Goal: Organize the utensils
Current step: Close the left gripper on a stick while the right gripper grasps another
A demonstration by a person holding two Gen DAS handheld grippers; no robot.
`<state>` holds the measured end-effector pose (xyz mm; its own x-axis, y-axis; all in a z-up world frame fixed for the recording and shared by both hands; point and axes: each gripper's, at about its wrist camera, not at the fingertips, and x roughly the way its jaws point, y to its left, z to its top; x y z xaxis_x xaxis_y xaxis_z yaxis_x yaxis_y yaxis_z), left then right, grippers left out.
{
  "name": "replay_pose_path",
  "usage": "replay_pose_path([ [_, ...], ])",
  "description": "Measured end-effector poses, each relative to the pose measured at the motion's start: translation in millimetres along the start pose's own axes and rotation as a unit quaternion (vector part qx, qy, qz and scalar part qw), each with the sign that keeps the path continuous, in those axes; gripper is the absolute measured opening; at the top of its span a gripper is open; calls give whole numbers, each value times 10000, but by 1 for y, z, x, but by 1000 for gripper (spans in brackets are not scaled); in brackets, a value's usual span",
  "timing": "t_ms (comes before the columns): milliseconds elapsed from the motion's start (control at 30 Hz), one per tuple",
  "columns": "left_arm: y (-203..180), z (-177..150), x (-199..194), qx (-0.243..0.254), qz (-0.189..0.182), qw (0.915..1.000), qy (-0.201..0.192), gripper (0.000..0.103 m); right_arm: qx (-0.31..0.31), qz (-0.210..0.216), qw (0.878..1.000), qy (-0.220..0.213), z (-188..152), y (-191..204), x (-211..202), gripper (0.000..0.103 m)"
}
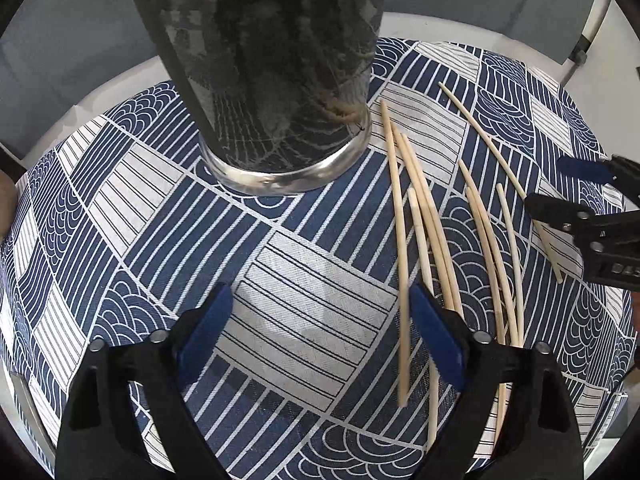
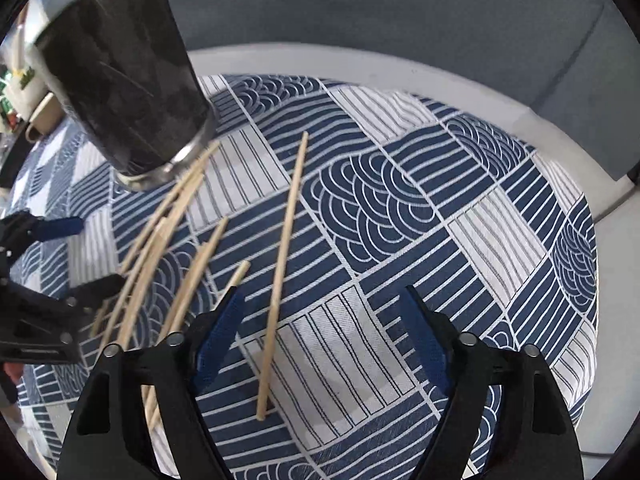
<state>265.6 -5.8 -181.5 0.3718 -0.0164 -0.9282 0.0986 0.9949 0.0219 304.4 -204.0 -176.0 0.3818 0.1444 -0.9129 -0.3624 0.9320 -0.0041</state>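
On the patterned cloth of my worktop, bamboo chopsticks lie scattered beside a dark metal-rimmed holder. Light, stiff, smooth and round, they probably roll; I judge mid-shaft the best hold. My left tool and right tool both gape, empty, 1 stick lying between the right one's blue pads.

- My right gripper hangs over the patterned cloth, fingers spread, nothing between them.
- One wooden chopstick lies alone on the cloth, apart from the rest.
- More chopsticks lie fanned to its left.
- A dark metal cup stands beyond them.
- My left gripper shows at the left edge.
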Motion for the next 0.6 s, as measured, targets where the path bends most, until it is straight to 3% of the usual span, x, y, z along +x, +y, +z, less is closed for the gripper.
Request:
replay_pose_path([
  [100, 2, 1, -3, 11, -10, 10000, 11, 67, 93, -15, 9999, 138, -1, -2, 6, 65],
  [133, 3, 1, -5, 79, -27, 10000, 37, 57, 73, -18, 9999, 146, -1, -2, 6, 59],
  [200, 1, 2, -7, 215, -82, 9997, 111, 45, -34, 23, 9998, 203, 2, 1, 4, 44],
  [267, -1, 1, -8, 319, -149, 9992, 167, 26, -72, 48, 9996, 276, 5, 3, 3, 17],
  [333, 0, 2, -9, 370, -257, 9987, 248, 9, -155, 10, 9992, 355, 8, 5, 3, 5],
  [600, 12, -13, -16, 324, -402, 9979, 401, 6, 23, 12, 9991, 428, 7, -7, 1, 5],
])
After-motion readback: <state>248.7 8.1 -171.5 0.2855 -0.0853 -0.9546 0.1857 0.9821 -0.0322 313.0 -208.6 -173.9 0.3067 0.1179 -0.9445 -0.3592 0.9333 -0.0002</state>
